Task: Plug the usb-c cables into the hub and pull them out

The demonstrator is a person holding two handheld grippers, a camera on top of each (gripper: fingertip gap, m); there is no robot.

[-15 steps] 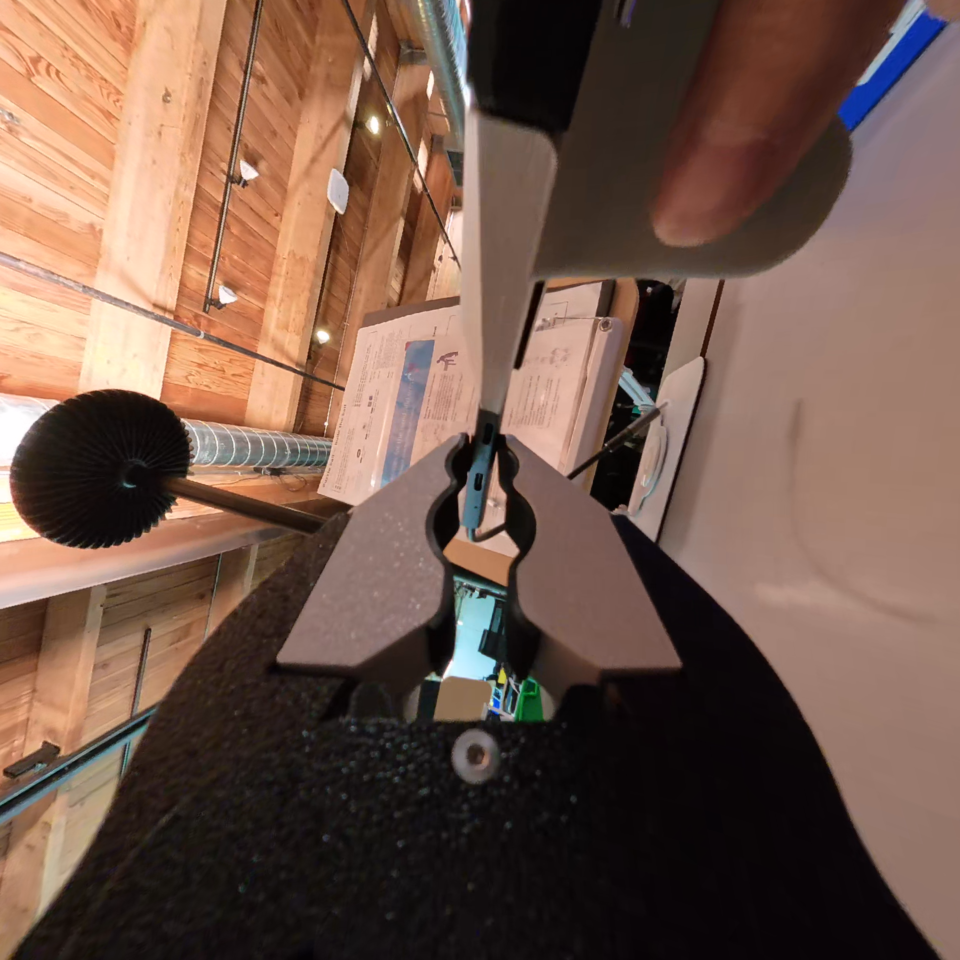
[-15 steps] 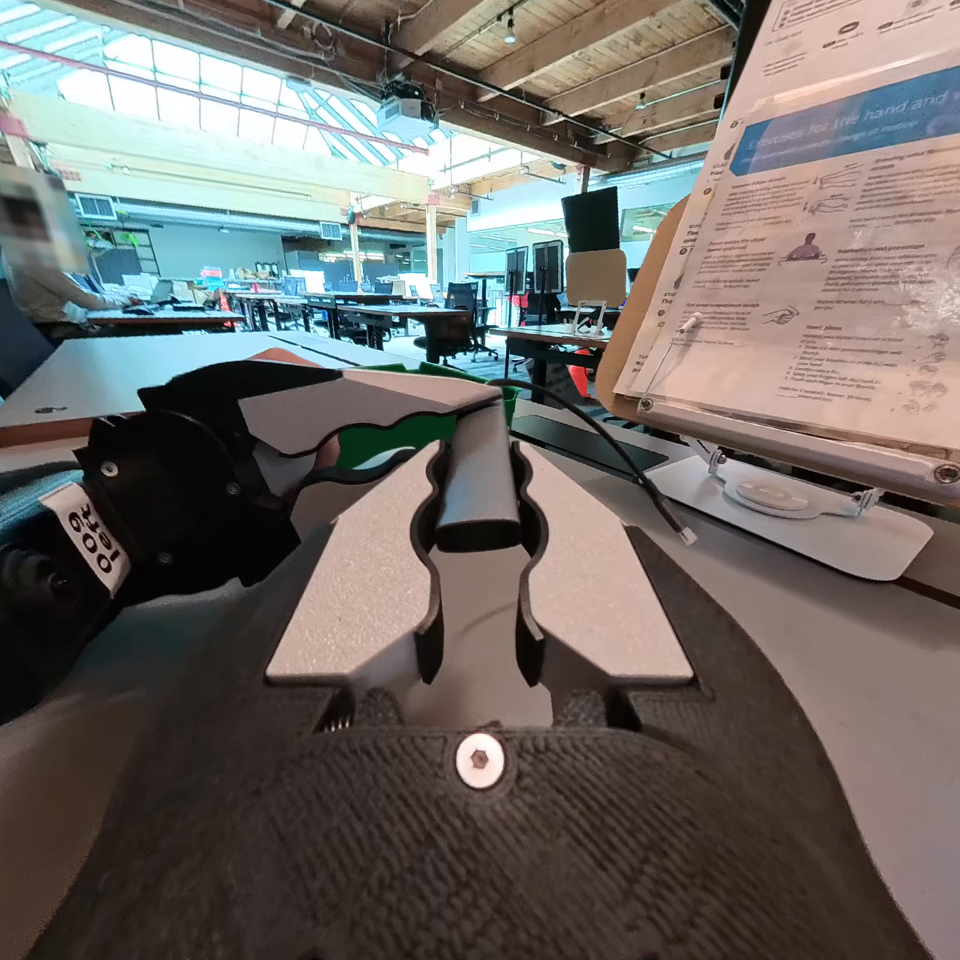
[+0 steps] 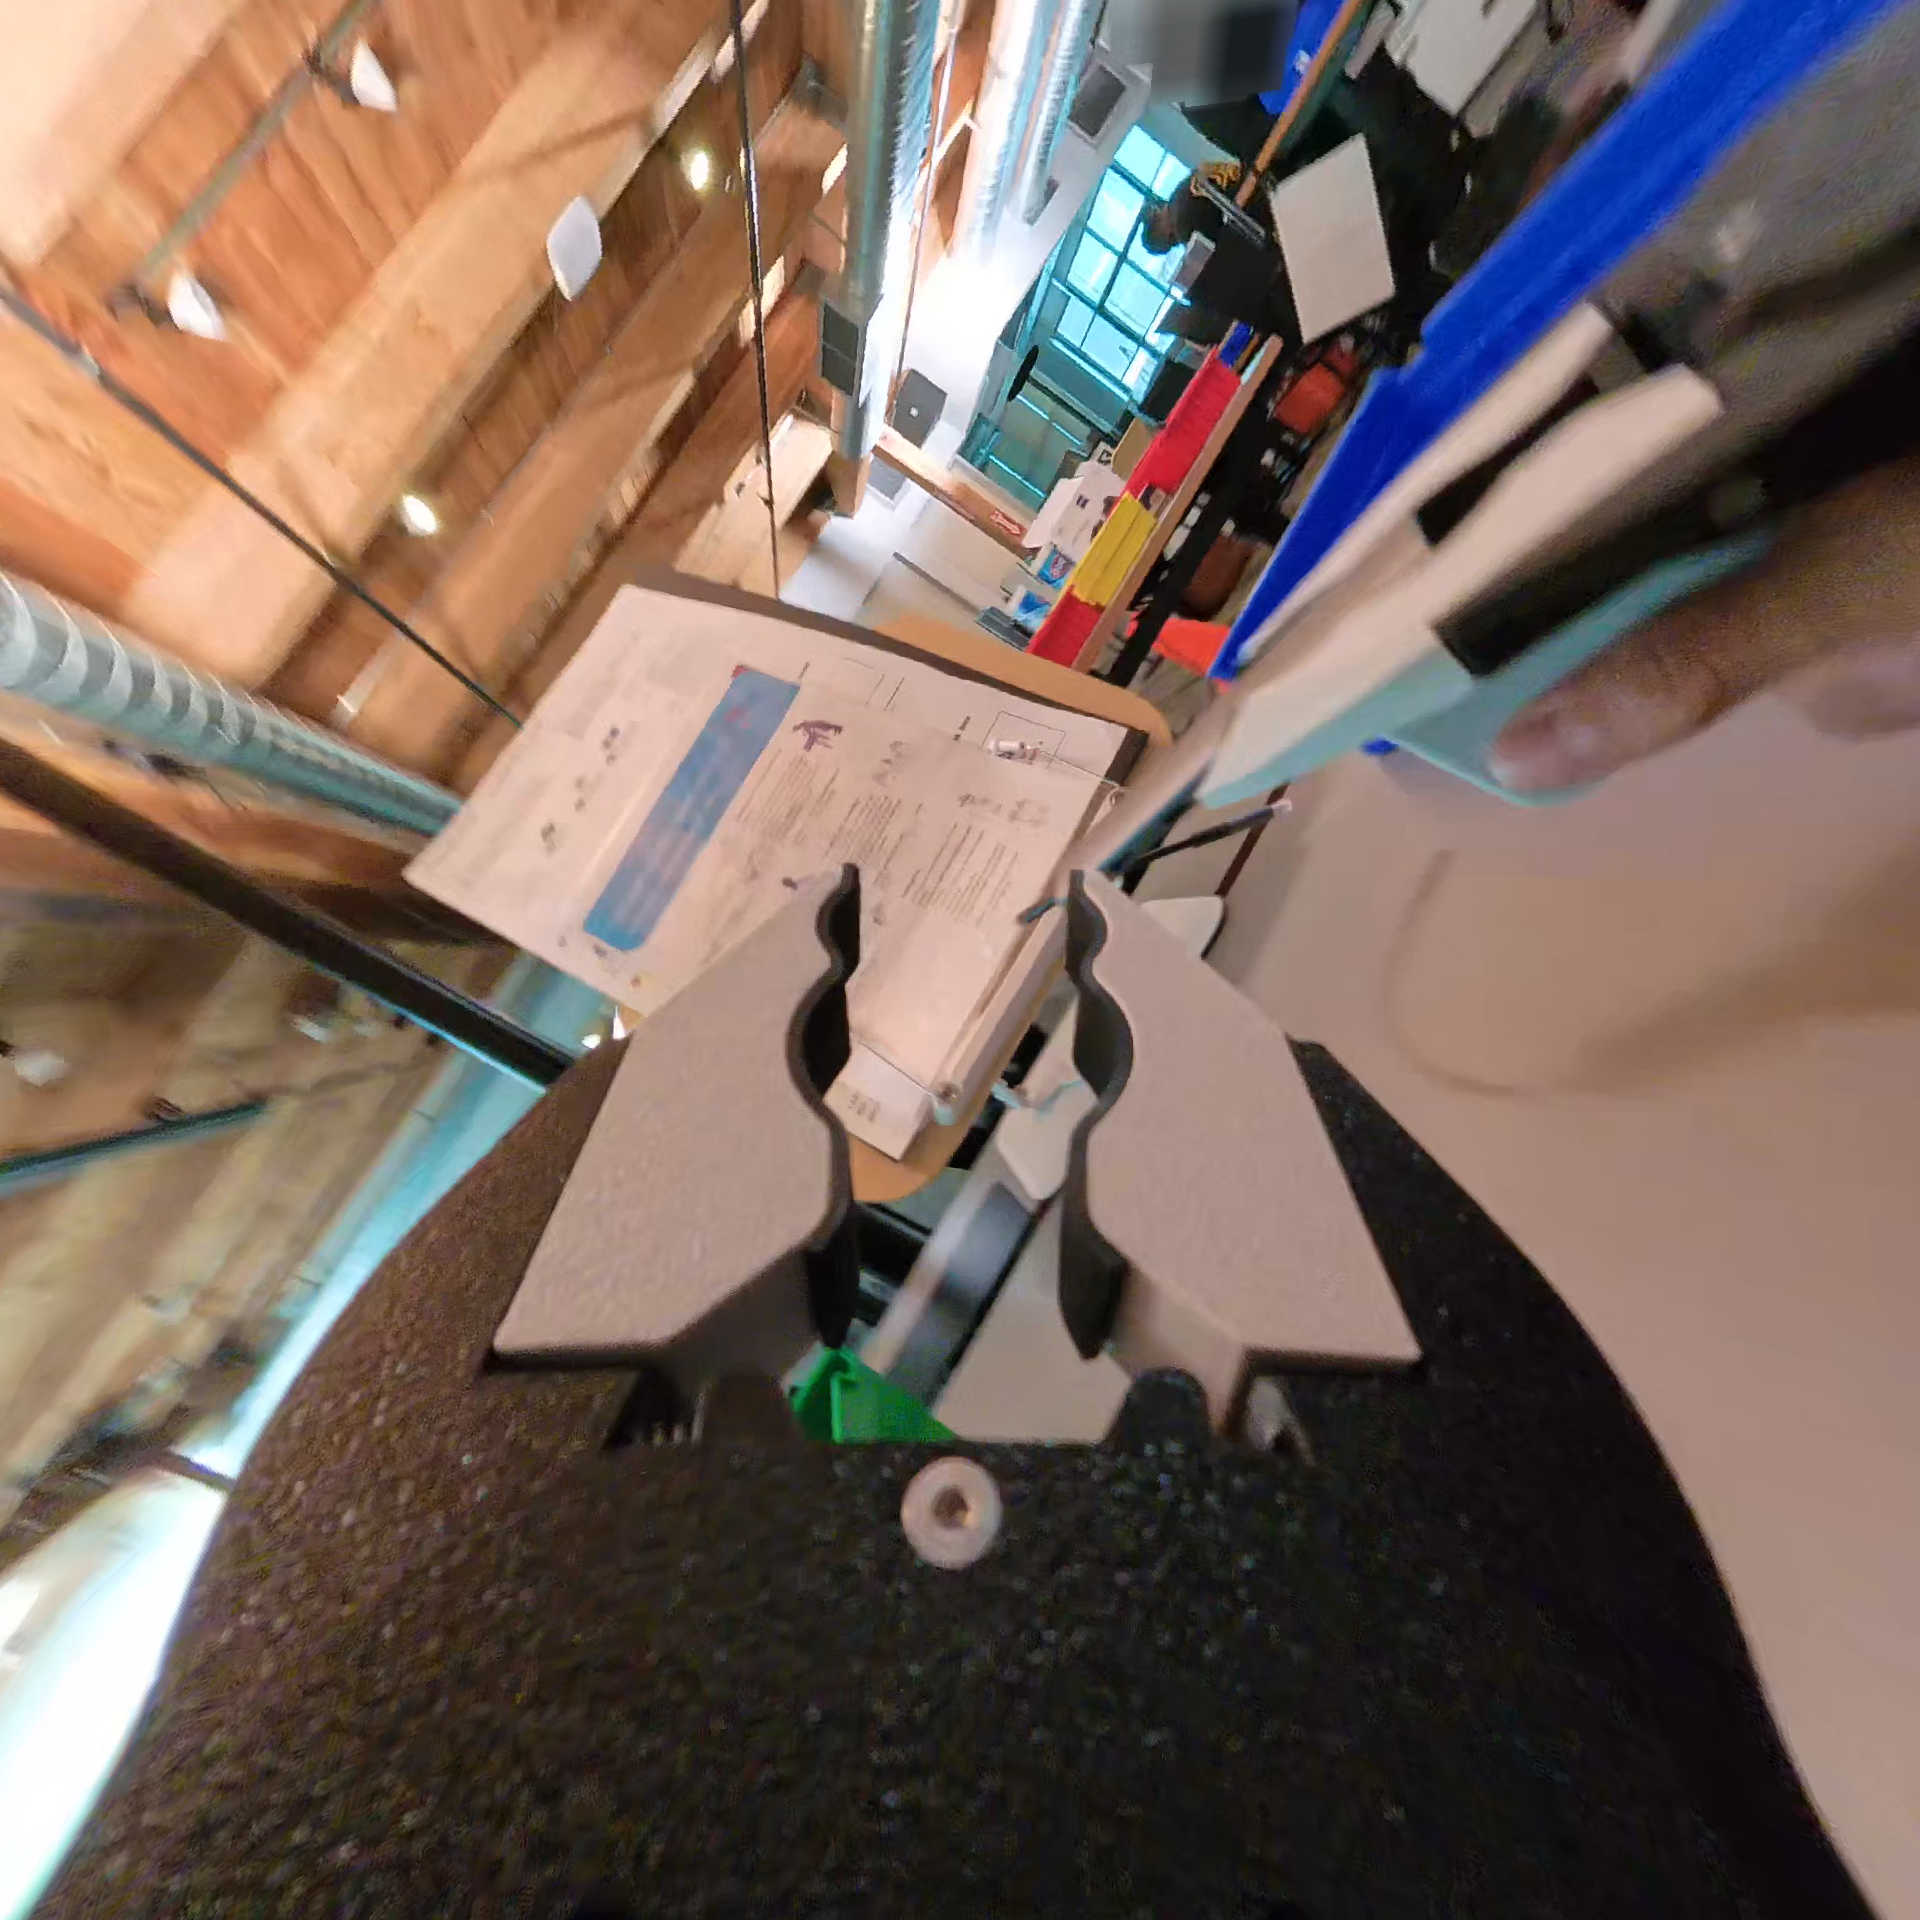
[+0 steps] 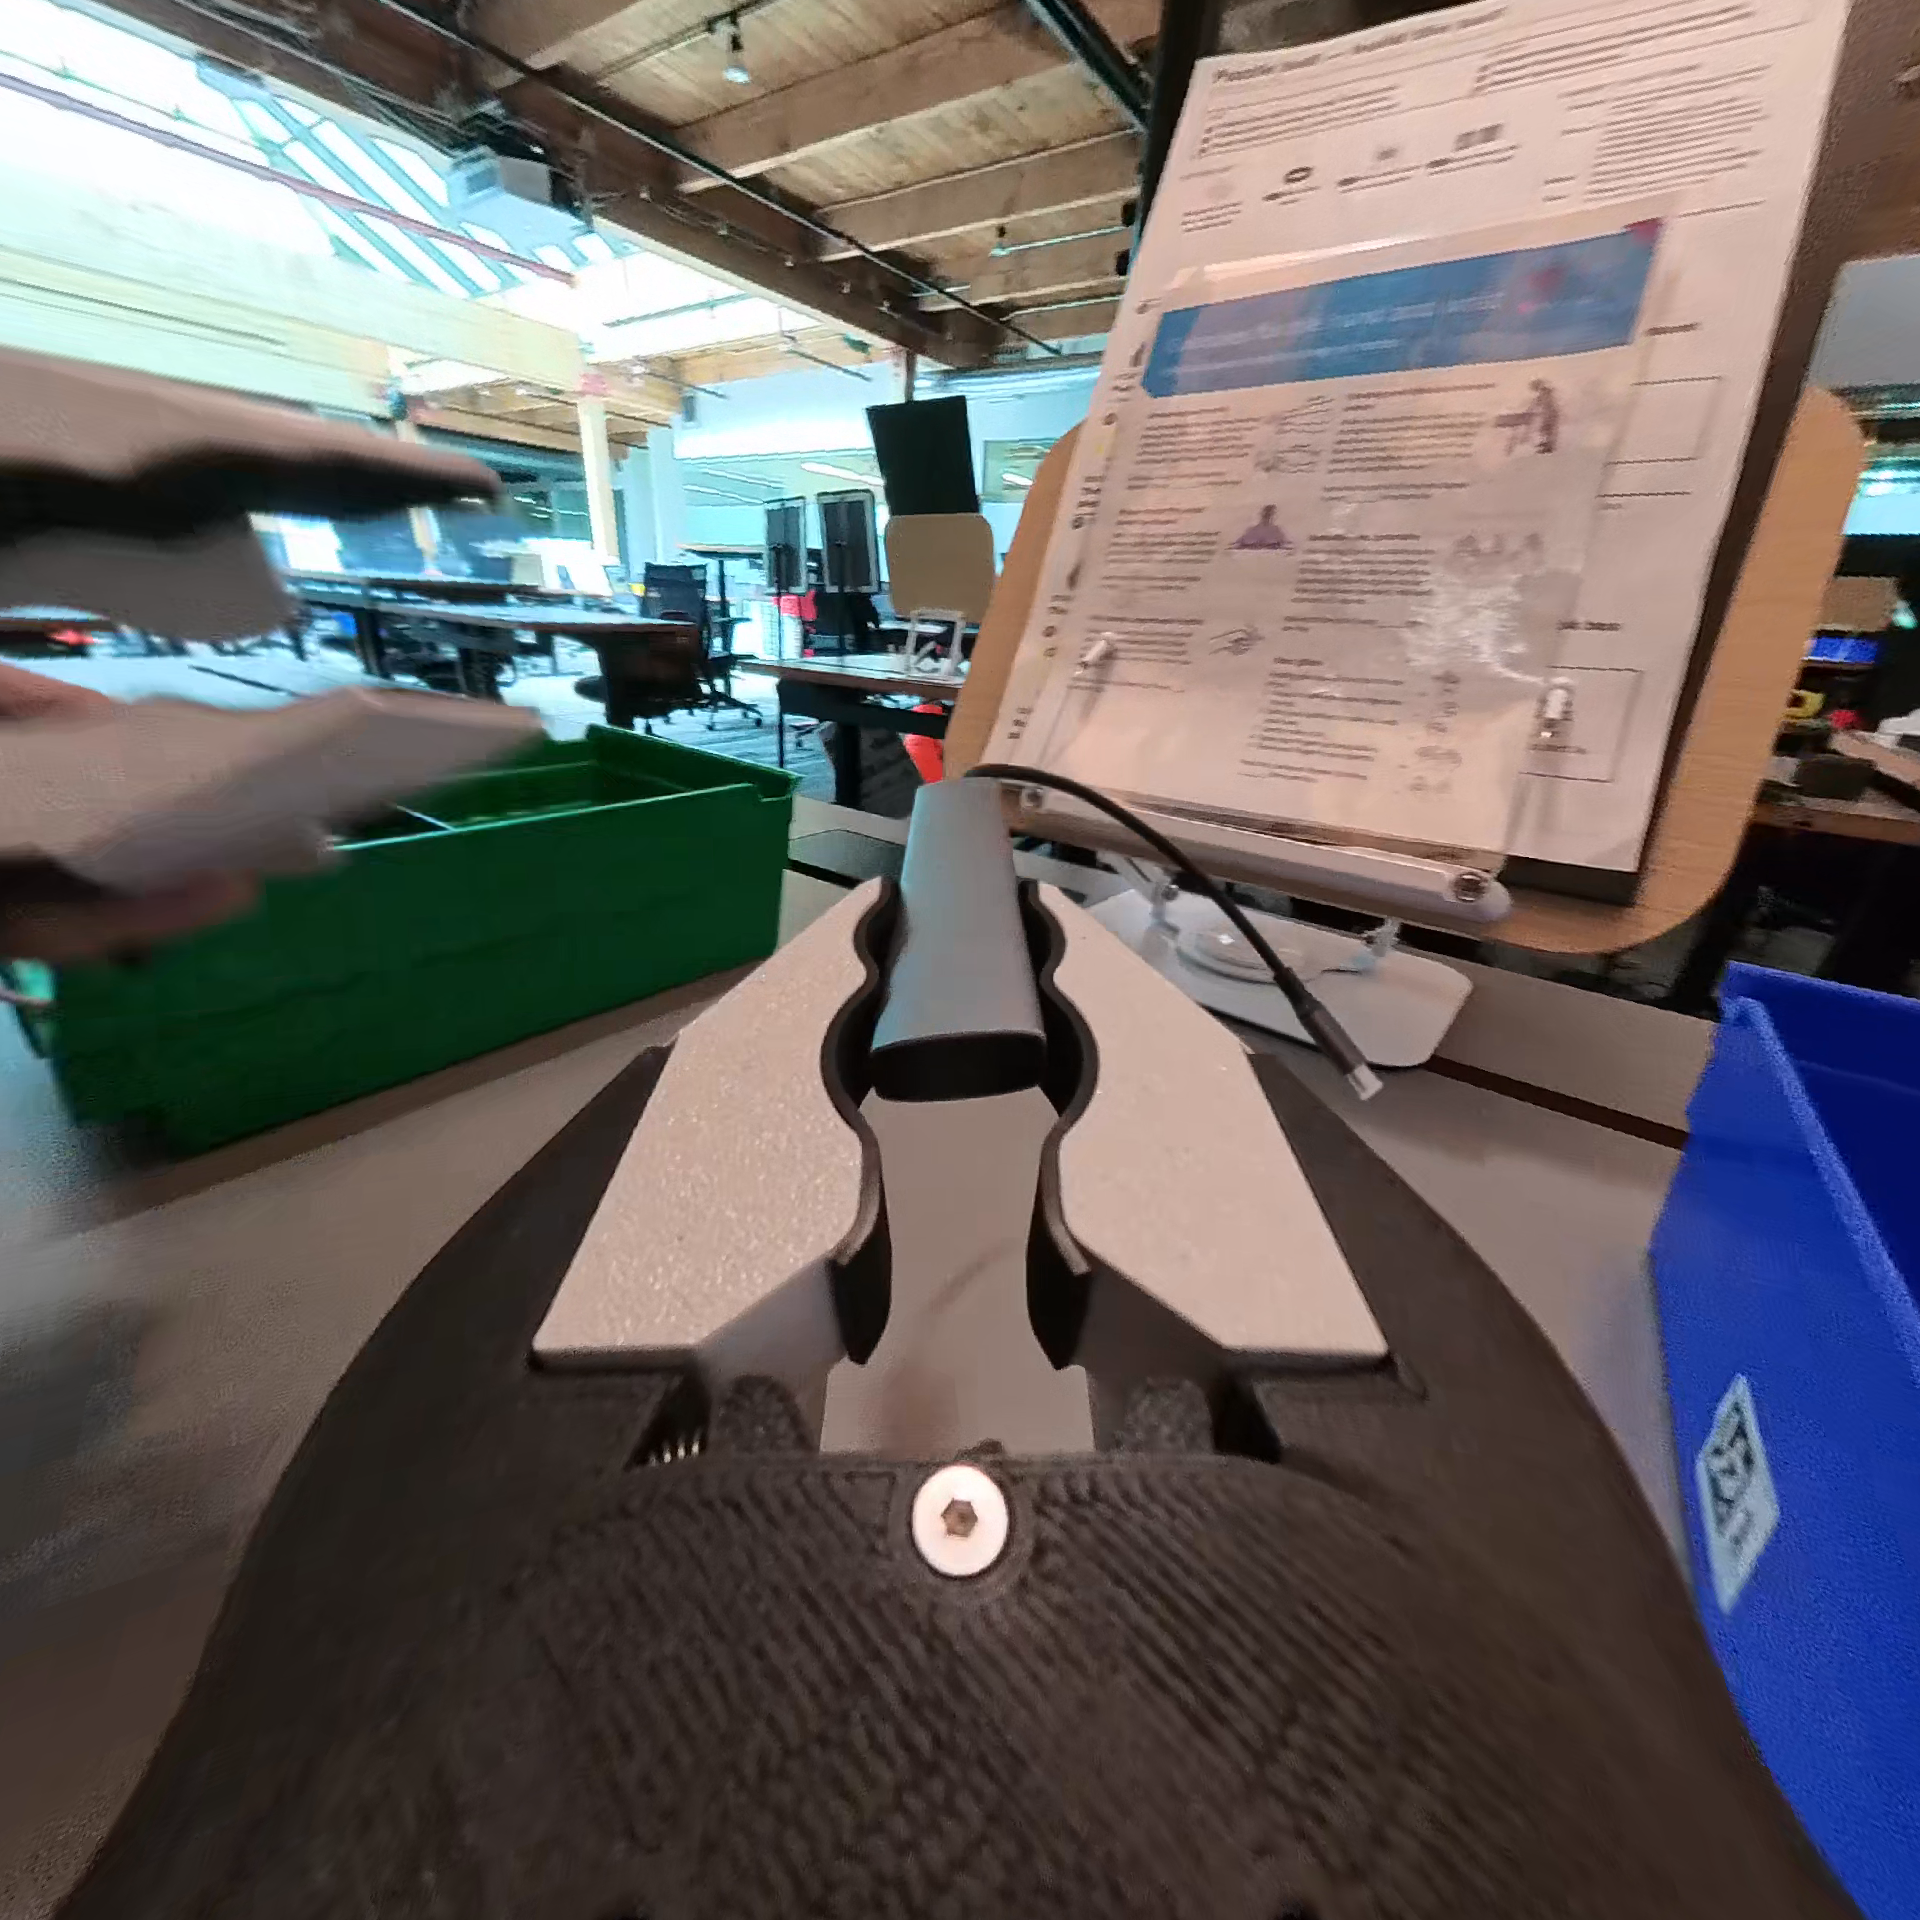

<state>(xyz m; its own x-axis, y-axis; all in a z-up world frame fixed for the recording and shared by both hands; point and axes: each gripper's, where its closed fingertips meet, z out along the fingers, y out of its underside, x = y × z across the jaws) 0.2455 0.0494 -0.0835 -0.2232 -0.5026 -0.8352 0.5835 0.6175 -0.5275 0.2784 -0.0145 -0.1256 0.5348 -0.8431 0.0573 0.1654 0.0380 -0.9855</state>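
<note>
Two claws differ: the right claw (image 4: 961, 966) clamps the grey hub (image 4: 958, 966), its black cable (image 4: 1205, 894) trailing over the tabletop (image 4: 1538, 1174); the left claw (image 3: 961, 914) gapes wide, empty.

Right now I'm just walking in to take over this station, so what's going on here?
A person is working two handheld grippers over a table. The right gripper is clamped on a dark grey hub, whose black cable hangs loose with its plug free. The left gripper is open and empty, blurred by motion. A green bin sits behind.
</note>
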